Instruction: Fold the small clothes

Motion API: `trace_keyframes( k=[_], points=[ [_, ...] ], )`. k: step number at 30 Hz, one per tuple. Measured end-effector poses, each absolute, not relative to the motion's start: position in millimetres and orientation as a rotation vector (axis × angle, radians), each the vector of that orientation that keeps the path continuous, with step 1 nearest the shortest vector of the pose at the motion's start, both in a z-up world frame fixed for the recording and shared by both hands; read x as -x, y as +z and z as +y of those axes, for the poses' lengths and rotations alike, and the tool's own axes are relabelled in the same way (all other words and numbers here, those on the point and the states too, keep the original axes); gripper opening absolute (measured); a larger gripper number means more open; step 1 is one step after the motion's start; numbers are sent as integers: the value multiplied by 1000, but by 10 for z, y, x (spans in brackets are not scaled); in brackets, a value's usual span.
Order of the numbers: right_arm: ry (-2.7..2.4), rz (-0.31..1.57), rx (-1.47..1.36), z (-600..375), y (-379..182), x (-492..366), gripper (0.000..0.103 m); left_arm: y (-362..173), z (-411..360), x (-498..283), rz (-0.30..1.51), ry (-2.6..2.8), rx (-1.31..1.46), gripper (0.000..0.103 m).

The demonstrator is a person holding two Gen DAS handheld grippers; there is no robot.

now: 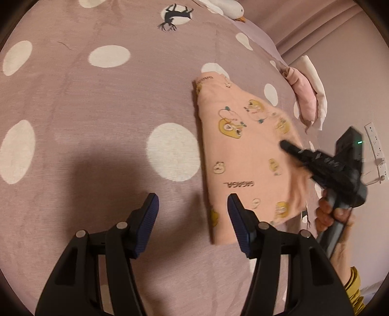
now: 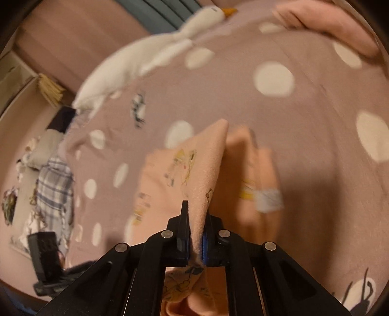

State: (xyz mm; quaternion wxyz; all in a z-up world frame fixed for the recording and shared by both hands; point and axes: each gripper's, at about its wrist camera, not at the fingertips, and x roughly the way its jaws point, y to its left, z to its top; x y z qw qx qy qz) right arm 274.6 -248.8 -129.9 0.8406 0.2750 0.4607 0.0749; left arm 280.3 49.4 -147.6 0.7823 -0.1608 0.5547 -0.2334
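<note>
A small peach garment (image 1: 245, 150) printed with yellow cartoon figures lies on a mauve bedspread with white dots (image 1: 102, 116). My left gripper (image 1: 193, 206) stands open just left of the garment's near edge, with nothing between its fingers. My right gripper (image 2: 196, 218) is shut on a fold of the peach garment (image 2: 201, 170), and the cloth rises in a ridge from its pads. In the left wrist view the right gripper (image 1: 284, 144) reaches over the garment's right side, a hand (image 1: 333, 214) holding its handle.
A white plush goose (image 1: 231, 8) lies at the far end of the bed. Folded pale pink and cream clothes (image 1: 308, 97) sit by the right edge. A wall socket (image 1: 375, 145) is on the wall at right. Plaid cloth (image 2: 54, 184) lies at the left in the right wrist view.
</note>
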Motion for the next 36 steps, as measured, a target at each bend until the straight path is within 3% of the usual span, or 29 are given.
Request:
trace_keyframes(
  k=[4,10,11,14,15,23,32,36],
  points=[
    [129,989,-596,-2563,-1452,-2759,9,-1416,326,-2806,1186,-530,329,58],
    [105,850,-385,-2394,-999,-2492,12,-1284,89,-2862,1113,-565,302,56],
    [148,833,-376,-2348,-939,-2424,12,-1273,42,-2879,1101,-567,295,54],
    [249,835,-312,-2152,-897,-2273,12,-1277,-128,-2957,1083,-579,265,30],
    [271,847,-287,-2095,-921,-2239,12,-1286,-171,-2981,1081,-572,253,28],
    [252,1012,-205,-2012,-1468,-2219,8,-1600,-329,-3137,1143,-544,209,25],
    [334,935,-224,-2009,-1294,-2071,8,-1365,-272,-3547,1074,-502,248,27],
    [301,989,-219,-1987,-1530,-2132,8,-1520,-357,-3829,1127,-470,275,27]
  ],
)
